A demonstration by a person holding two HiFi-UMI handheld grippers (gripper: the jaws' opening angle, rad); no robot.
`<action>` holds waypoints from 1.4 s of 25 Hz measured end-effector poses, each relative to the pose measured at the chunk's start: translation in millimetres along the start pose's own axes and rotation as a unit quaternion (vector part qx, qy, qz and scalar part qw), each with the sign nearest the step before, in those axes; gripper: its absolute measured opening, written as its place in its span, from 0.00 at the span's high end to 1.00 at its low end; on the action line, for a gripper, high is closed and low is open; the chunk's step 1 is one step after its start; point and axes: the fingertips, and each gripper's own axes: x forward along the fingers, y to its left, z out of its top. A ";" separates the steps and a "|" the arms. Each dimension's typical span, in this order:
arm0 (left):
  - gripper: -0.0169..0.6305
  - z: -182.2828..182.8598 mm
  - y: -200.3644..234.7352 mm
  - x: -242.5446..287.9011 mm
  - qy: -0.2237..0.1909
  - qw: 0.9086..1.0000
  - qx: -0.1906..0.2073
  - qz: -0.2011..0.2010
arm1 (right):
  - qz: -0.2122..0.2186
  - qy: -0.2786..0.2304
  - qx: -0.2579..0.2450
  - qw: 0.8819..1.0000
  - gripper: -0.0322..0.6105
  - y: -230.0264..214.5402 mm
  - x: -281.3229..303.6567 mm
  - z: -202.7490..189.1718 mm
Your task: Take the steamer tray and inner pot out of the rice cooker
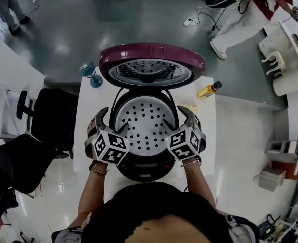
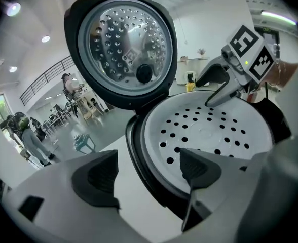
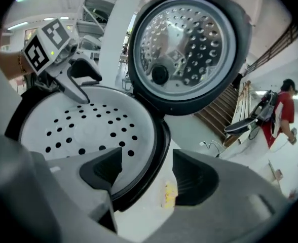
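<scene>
**Both tools open at the tray's rim**

We are holding the left tool (image 2: 146, 175) and the right tool (image 3: 141, 172) at opposite sides of the rice cooker (image 1: 145, 170). It is standing on the white table (image 1: 89, 103) with its lid (image 1: 152, 65) tipped up and back. Both tools are gaping and gripping nothing. In each gripper view one jaw is hanging over the steamer tray (image 1: 145, 126) and the other outside the cooker's wall, so the rim is showing between them, not yet pinched.

The tray is sitting in the cooker's mouth, hollow side up, with its perforated floor level. It is round, so we are noting no long axis; its own axis is running straight up. The inner pot is not showing, and we are judging it to be under the tray.

Handling, as we are judging it: the tray looks thin, stiff and light, with a smooth and likely slippery surface. We are favouring a pinch on the rim at two opposite points and a straight lift, so it is not tilting or jamming. The pot will probably be heavier.
</scene>
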 end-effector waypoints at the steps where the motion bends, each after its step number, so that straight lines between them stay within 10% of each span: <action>1: 0.39 0.6 -0.4 0.8 0.002 1.000 0.001 0.001 | 0.002 0.009 -0.014 1.000 0.47 1.5 2.3 -1.8; 17: 0.77 12.1 -5.5 -1.5 0.037 0.999 0.040 -0.003 | -0.021 0.010 -0.042 0.999 0.76 -3.2 -3.6 12.3; 29: 0.79 58.4 0.7 -61.3 -0.046 0.997 0.032 0.044 | -0.078 -0.138 0.048 0.986 0.84 -34.3 -75.0 58.3; 35: 0.81 90.1 -11.2 -86.8 -0.104 0.992 0.044 0.052 | -0.104 -0.239 0.113 0.959 0.87 -53.4 -120.6 58.6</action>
